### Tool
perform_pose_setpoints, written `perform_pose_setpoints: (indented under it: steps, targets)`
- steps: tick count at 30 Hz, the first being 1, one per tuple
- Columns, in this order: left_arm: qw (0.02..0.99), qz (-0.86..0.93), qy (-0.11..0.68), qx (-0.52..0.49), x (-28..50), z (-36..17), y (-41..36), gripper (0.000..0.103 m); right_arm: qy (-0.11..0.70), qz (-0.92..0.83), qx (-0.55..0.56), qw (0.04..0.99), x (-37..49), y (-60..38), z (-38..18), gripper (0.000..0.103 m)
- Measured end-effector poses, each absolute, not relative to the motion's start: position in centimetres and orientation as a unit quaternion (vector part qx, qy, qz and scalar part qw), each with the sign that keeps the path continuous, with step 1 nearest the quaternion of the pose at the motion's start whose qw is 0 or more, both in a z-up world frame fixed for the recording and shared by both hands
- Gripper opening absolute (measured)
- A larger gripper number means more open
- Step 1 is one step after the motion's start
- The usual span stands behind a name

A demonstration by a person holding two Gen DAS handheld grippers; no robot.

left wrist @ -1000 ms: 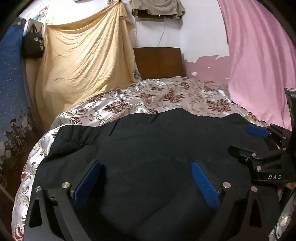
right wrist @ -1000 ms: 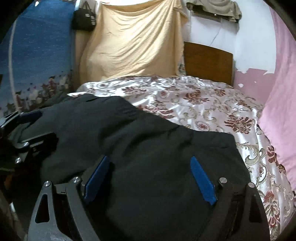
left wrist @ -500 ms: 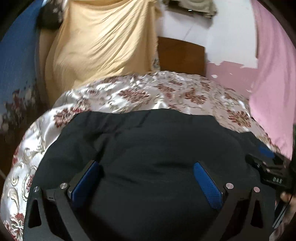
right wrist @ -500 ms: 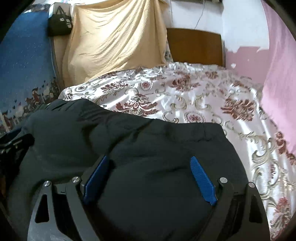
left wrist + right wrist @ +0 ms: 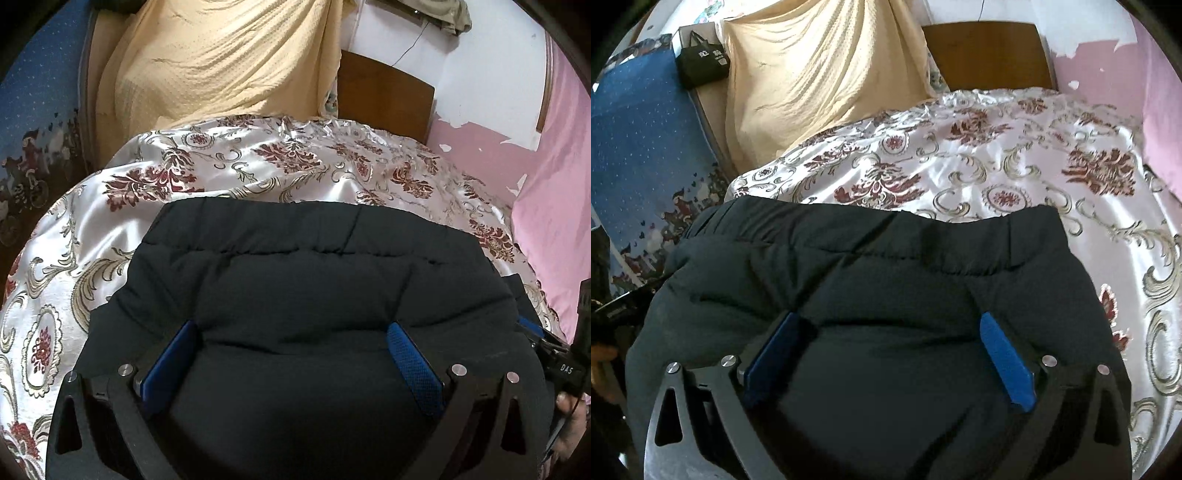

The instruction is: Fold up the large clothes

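Two grippers' blue-padded fingers (image 5: 413, 363) (image 5: 1004, 363), spread and widening, straddle puffy quilted black jacket (image 5: 314, 280).

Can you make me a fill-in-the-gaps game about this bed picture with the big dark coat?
1. The black coat lies on a shiny bedspread with ____ flowers.
2. The pads on the right gripper are coloured ____.
3. The cloth hanging behind the bed is ____.
4. The curtain on the right side is ____.

Missing words: red; blue; yellow; pink
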State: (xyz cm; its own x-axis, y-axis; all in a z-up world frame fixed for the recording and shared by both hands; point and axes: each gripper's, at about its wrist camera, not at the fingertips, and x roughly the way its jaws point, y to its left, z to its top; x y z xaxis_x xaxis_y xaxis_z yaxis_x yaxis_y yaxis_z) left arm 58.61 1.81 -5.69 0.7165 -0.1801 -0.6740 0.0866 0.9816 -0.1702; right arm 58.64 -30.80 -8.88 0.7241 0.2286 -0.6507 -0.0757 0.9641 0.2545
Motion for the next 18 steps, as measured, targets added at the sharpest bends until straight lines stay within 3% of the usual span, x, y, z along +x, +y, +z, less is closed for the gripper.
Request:
perform_pose_setpoints:
  steps: [18]
  targets:
    - [0.929,-0.086,0.351,-0.085,58.6,-6.3,2.2,0.103,0.366,0.087,0.13,0.918,59.4,-31.0,-9.8,0.1]
